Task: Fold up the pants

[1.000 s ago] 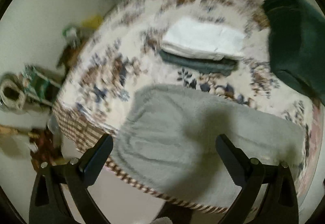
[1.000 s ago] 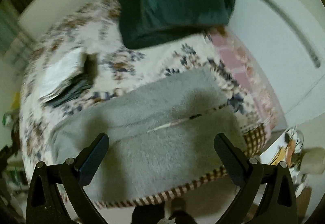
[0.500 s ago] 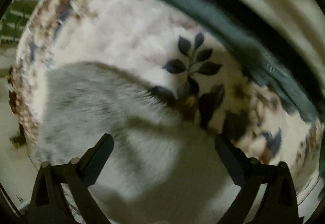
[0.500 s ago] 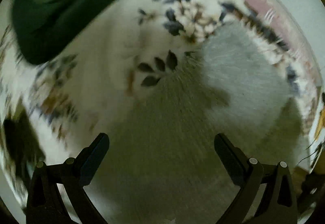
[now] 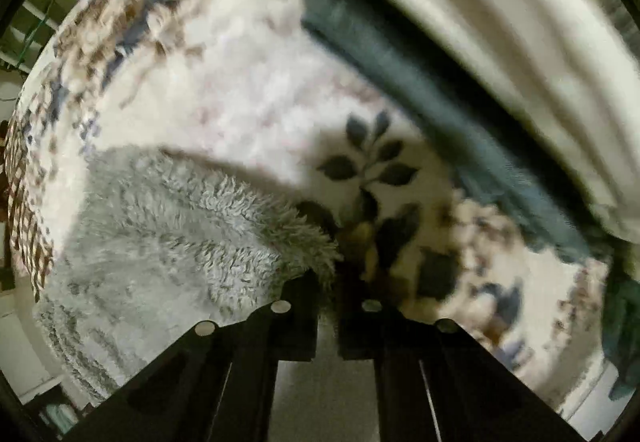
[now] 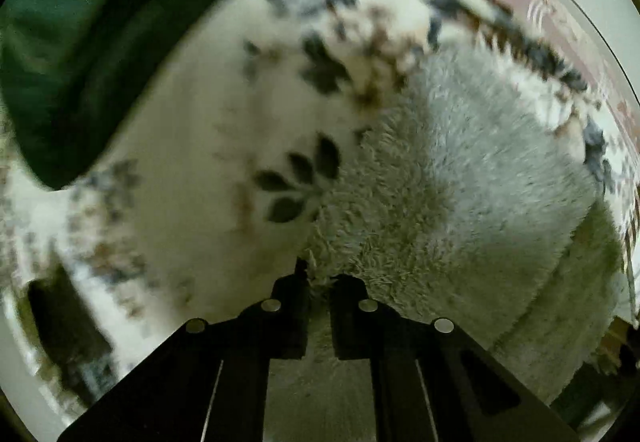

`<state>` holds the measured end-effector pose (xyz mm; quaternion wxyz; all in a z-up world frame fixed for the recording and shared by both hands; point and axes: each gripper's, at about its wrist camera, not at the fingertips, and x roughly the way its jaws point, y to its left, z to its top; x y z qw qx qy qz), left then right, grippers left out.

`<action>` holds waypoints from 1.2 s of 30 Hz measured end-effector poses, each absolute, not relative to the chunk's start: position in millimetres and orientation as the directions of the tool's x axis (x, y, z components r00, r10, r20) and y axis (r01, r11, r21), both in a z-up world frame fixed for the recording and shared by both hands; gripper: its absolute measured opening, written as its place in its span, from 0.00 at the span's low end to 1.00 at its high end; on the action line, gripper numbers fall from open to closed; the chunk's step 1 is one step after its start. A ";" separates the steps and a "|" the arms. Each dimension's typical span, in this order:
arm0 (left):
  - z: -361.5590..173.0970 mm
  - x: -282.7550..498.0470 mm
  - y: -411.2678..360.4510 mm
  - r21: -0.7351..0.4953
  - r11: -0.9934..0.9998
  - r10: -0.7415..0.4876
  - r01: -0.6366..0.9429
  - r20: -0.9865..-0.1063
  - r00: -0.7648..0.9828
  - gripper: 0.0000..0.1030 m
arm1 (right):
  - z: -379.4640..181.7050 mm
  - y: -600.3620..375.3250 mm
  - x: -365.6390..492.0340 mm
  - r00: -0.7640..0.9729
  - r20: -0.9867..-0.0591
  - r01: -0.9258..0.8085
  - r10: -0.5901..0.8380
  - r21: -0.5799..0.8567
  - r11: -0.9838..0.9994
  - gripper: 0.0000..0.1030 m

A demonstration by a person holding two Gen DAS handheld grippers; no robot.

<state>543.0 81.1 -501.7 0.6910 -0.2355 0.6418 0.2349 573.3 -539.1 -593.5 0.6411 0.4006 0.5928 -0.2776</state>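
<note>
Fluffy grey fleece pants point(image 5: 168, 226) on floral bedspread point(image 5: 240, 97): left tongs point(image 5: 328, 282) and right tongs point(image 6: 319, 278) clenched on far edge; next, fold toward near side

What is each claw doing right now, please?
Left claw: shut on the far edge of the grey fleece pants.
Right claw: shut on the same pants' far edge.

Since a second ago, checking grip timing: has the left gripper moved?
Yes. The left gripper dropped toward the floral blanket and closed on the grey pants edge.
</note>
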 end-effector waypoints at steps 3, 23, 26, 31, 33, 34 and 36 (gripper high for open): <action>-438.9 524.3 77.3 -0.097 0.773 0.028 -0.627 -0.982 0.187 0.03 | -546.8 -540.5 555.7 0.265 -0.956 0.794 0.127 0.291 0.535 0.07; -503.5 225.9 71.1 0.007 0.794 0.050 -0.608 -0.997 0.054 0.04 | -584.2 -553.6 214.6 0.122 -0.984 0.733 0.128 0.176 0.657 0.08; -539.5 207.8 79.5 0.029 0.768 0.036 -0.639 -0.999 -0.002 0.05 | -607.5 -554.6 200.6 0.078 -0.991 0.717 0.113 0.134 0.684 0.08; -544.4 203.8 88.7 -0.022 0.747 -0.005 -0.664 -1.000 0.028 0.08 | -626.9 -557.9 195.5 -0.004 -0.985 0.666 0.170 0.124 0.736 0.37; -531.9 207.5 90.7 -0.051 0.735 -0.018 -0.676 -0.998 0.056 0.15 | -608.2 -562.8 191.4 0.035 -0.985 0.658 0.170 0.151 0.738 0.49; -526.8 209.8 91.1 -0.052 0.734 -0.015 -0.678 -0.998 0.060 0.27 | -597.3 -564.1 191.0 0.055 -0.987 0.648 0.149 0.149 0.747 0.57; -513.0 214.6 89.7 -0.080 0.746 -0.003 -0.661 -0.993 0.117 0.48 | -567.3 -564.0 192.7 0.142 -0.986 0.602 0.090 0.158 0.783 0.70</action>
